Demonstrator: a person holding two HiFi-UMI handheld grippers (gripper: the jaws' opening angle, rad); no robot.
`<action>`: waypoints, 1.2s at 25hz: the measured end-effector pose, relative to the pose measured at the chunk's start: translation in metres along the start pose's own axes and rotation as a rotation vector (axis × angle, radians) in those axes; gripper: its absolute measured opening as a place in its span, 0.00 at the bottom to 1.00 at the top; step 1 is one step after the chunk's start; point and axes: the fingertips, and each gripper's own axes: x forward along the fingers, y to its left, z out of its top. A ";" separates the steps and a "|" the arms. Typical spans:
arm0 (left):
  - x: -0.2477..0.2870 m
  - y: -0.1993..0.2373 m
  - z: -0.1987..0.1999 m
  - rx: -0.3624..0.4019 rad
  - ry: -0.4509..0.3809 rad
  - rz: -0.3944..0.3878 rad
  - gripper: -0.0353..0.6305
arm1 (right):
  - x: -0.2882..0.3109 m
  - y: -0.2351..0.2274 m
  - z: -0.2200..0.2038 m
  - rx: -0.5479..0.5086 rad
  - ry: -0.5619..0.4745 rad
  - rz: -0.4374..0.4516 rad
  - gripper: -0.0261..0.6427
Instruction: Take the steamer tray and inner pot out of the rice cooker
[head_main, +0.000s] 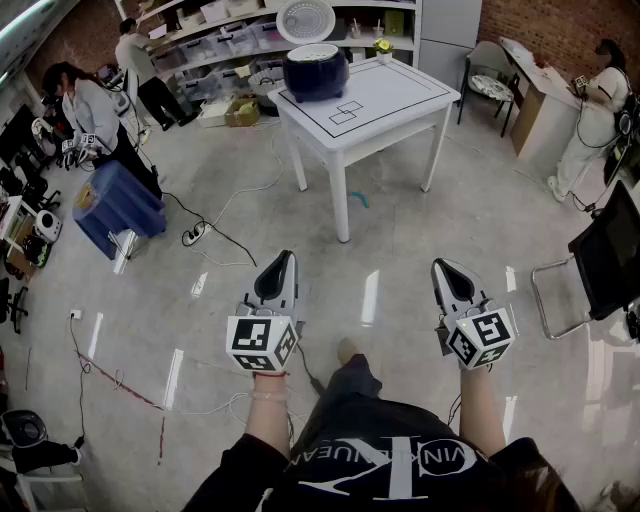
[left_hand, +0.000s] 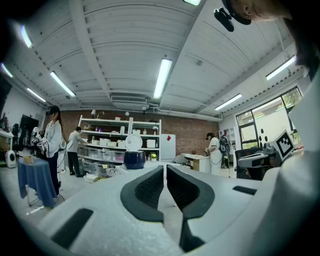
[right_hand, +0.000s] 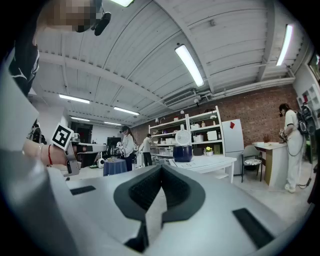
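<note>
On the far left corner of the white table (head_main: 400, 95), well ahead of the person, sits the dark blue rice cooker (head_main: 315, 72) with its white lid (head_main: 305, 20) standing up. The steamer tray and inner pot are too far off to make out inside it. No removal step has begun, by my reading; this is the approach. Both tools hang level over bare floor, well apart from the table. The left gripper (head_main: 285, 258) has its jaws drawn almost together with nothing between them. The right gripper (head_main: 443, 265) is pressed fully together and is likewise empty. The next move calls for walking up to the table's near side, then spreading the jaws before reaching over the cooker's rim. The way ahead looks open. A power strip (head_main: 193, 236) with trailing cable lies on the floor to the left, near a blue-draped cart (head_main: 115, 205). A dark screen (head_main: 610, 250) stands off to the right, and shelves (head_main: 230, 40) crowd close behind the cooker.
</note>
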 end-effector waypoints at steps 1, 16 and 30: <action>0.000 0.001 -0.001 0.000 0.000 0.000 0.09 | -0.001 -0.001 0.000 0.000 0.000 -0.003 0.04; 0.015 0.006 0.005 -0.051 -0.031 0.007 0.09 | 0.001 -0.020 -0.001 0.023 -0.012 -0.017 0.04; 0.123 0.039 -0.001 -0.148 -0.047 -0.025 0.24 | 0.071 -0.101 0.005 0.112 -0.045 -0.048 0.28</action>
